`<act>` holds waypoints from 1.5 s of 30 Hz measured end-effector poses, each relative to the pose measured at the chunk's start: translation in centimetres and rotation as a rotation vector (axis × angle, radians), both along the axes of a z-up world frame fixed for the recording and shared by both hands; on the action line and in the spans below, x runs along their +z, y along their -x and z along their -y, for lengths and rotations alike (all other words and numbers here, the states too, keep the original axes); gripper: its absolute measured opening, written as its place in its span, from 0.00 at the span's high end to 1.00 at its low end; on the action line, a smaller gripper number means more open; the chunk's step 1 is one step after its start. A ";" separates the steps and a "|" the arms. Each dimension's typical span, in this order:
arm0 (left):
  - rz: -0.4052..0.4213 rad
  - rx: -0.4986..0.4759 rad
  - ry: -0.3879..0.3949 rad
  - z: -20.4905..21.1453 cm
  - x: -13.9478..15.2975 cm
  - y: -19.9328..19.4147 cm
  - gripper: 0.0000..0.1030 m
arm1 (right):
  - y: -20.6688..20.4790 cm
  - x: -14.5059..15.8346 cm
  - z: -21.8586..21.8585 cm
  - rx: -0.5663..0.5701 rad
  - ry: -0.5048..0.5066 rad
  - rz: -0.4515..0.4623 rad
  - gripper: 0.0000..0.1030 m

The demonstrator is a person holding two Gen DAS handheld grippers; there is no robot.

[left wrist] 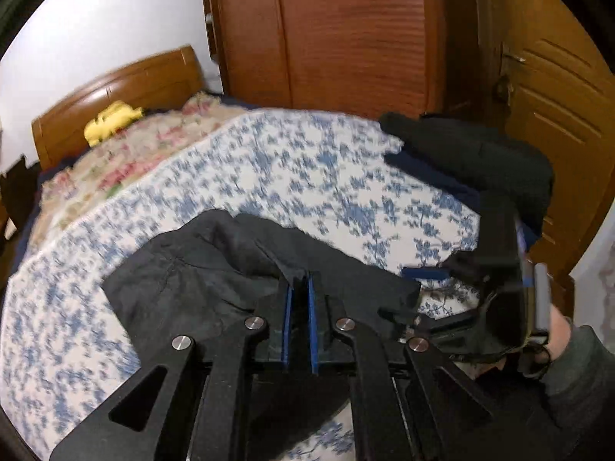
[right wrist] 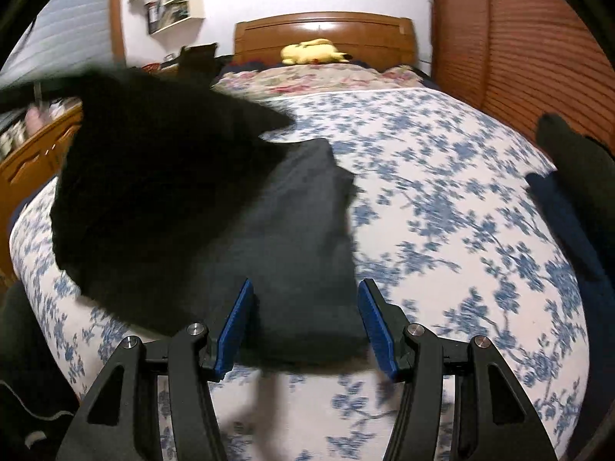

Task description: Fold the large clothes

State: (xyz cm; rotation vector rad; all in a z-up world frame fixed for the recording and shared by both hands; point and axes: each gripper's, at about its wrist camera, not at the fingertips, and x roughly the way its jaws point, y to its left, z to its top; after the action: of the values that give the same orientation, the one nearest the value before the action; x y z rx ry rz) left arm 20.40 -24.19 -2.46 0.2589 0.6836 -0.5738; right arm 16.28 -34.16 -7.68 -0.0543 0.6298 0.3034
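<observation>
Gripping black garment [left wrist: 215,269] — left gripper [left wrist: 300,280]

Premises: a bedroom in a private home. Evidence noted: a bed with a curved wooden headboard [right wrist: 324,34], made up with a blue-and-white floral bedspread [right wrist: 442,199] and a pink floral quilt [right wrist: 319,77] toward the head, with a yellow plush toy [right wrist: 311,52] lying against the headboard. Also observed: a tall wooden wardrobe [left wrist: 346,34] with ribbed doors beside the bed, a panelled wooden door [left wrist: 557,88], white wall shelves [right wrist: 173,0] holding small items, and dark clothing [left wrist: 469,153] piled at the bed's edge.
</observation>
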 end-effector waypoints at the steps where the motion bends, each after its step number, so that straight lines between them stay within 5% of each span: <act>1: -0.017 0.001 -0.003 0.1 -0.6 -0.2 0.93 | -0.1 0.2 0.2 -0.009 -0.008 -0.001 0.43; 6: -0.032 0.032 0.004 -0.2 -1.2 0.1 0.92 | -0.4 1.3 0.3 -0.013 -0.021 0.014 0.43; 13: -0.012 0.043 0.021 -2.6 0.1 1.1 0.70 | -1.0 3.5 -0.4 0.009 -0.040 0.065 0.43; 18: 0.008 0.083 0.030 -6.0 0.6 2.1 0.65 | -0.7 6.0 -1.6 0.036 -0.078 0.124 0.43; 32: -0.072 0.241 0.057 -15.7 -4.2 1.6 0.56 | -1.0 6.7 -5.1 0.113 -0.084 0.194 0.43; 45: -0.142 0.291 0.076 -18.4 -7.9 1.9 0.48 | -4.4 4.4 -7.0 0.181 -0.060 0.053 0.43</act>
State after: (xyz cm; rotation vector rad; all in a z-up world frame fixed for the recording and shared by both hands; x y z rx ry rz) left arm 18.47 -5.75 -10.39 0.0455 0.8181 -0.3405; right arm 20.72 -27.12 -3.28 -0.0613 0.5638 0.4941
